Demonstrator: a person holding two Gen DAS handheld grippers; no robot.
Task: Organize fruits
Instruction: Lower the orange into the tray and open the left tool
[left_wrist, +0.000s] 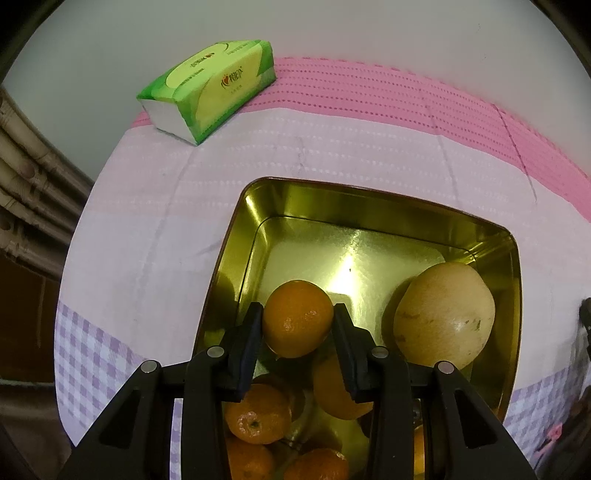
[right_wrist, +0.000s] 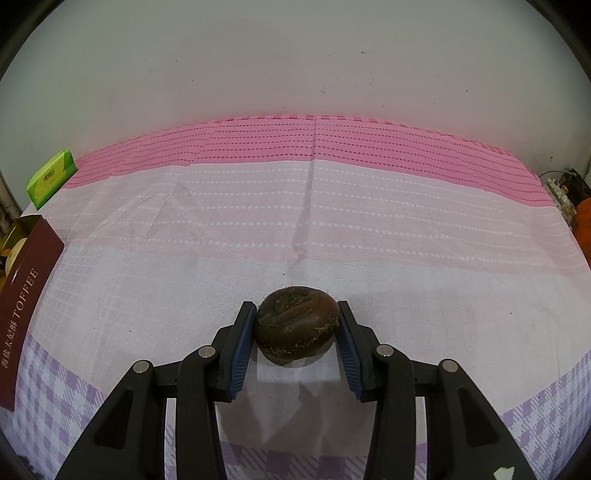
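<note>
My left gripper (left_wrist: 297, 314) is shut on an orange tangerine (left_wrist: 297, 318) and holds it over the gold tin tray (left_wrist: 255, 206). In the tray lie a large pale yellow pear (left_wrist: 444, 318) at the right and several tangerines (left_wrist: 258, 413) under the fingers, partly hidden. My right gripper (right_wrist: 297, 317) is shut on a dark brown water chestnut (right_wrist: 297, 325) just above the tablecloth. The tin's maroon side marked TOFFEE (right_wrist: 26, 295) shows at the far left of the right wrist view.
A green tissue pack (left_wrist: 210, 88) lies at the table's back left; it also shows in the right wrist view (right_wrist: 51, 176). The pink, white and purple-checked cloth (right_wrist: 295, 221) covers the table. A wall stands behind. Clutter (right_wrist: 569, 199) sits at the far right edge.
</note>
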